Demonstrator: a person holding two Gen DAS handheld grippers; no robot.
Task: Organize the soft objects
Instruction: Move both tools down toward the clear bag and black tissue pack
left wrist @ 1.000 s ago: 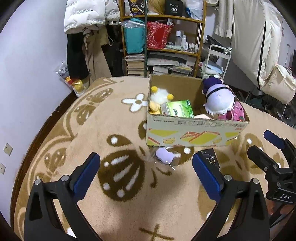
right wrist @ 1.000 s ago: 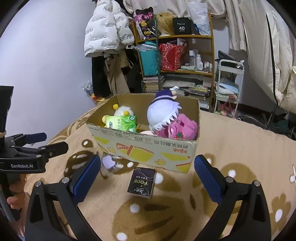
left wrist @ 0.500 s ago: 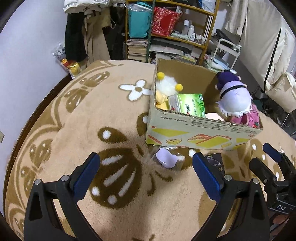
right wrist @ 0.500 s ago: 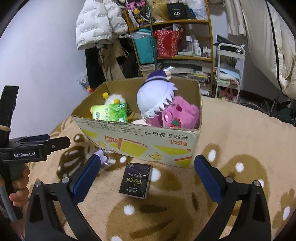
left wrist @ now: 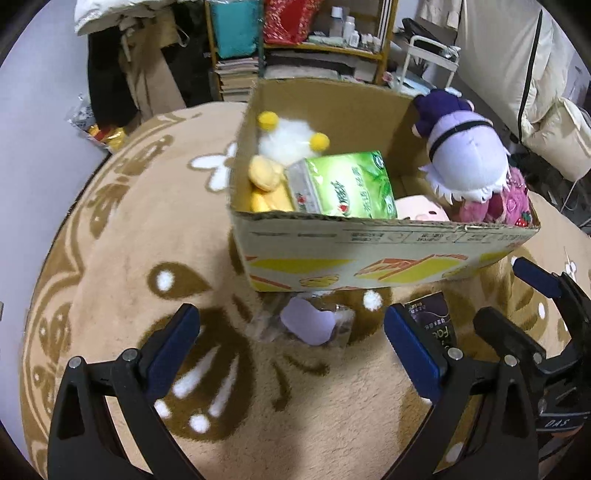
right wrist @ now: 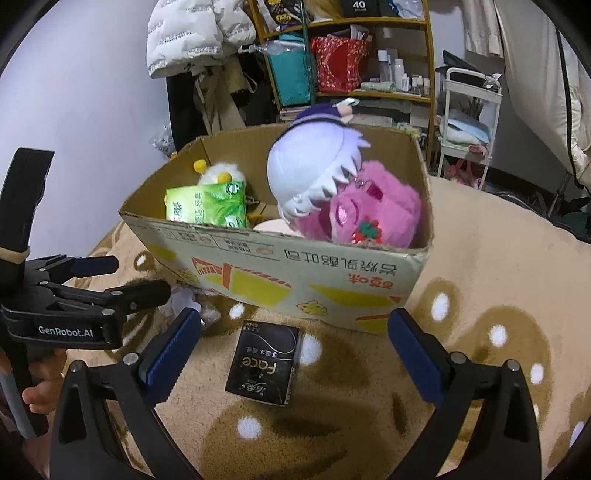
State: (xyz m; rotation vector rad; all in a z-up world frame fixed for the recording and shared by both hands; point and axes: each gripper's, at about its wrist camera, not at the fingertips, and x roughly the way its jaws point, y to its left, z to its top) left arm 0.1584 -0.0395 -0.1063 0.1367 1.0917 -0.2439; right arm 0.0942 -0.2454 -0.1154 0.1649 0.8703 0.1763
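A cardboard box [left wrist: 369, 243] [right wrist: 295, 269] stands on the rug and holds a purple-haired plush [left wrist: 465, 155] [right wrist: 314, 166], a pink plush [right wrist: 373, 214], a white and yellow plush [left wrist: 284, 144] and a green tissue pack [left wrist: 343, 184] [right wrist: 207, 206]. A small lilac soft item in clear wrap [left wrist: 310, 325] lies in front of the box. A black tissue pack [right wrist: 264, 363] [left wrist: 432, 321] lies beside it. My left gripper [left wrist: 291, 343] is open above the lilac item. My right gripper [right wrist: 293, 350] is open above the black pack.
A beige patterned rug [left wrist: 129, 258] covers the floor. Behind the box are a shelf unit [right wrist: 351, 55] full of bags and bottles, hanging coats [right wrist: 199, 33] and a white trolley [right wrist: 469, 110]. The wall [right wrist: 92, 110] runs along the left.
Both grippers have moved forward and down toward the box. The lilac item and the black pack now sit closer between the open jaws. Nothing was picked up.
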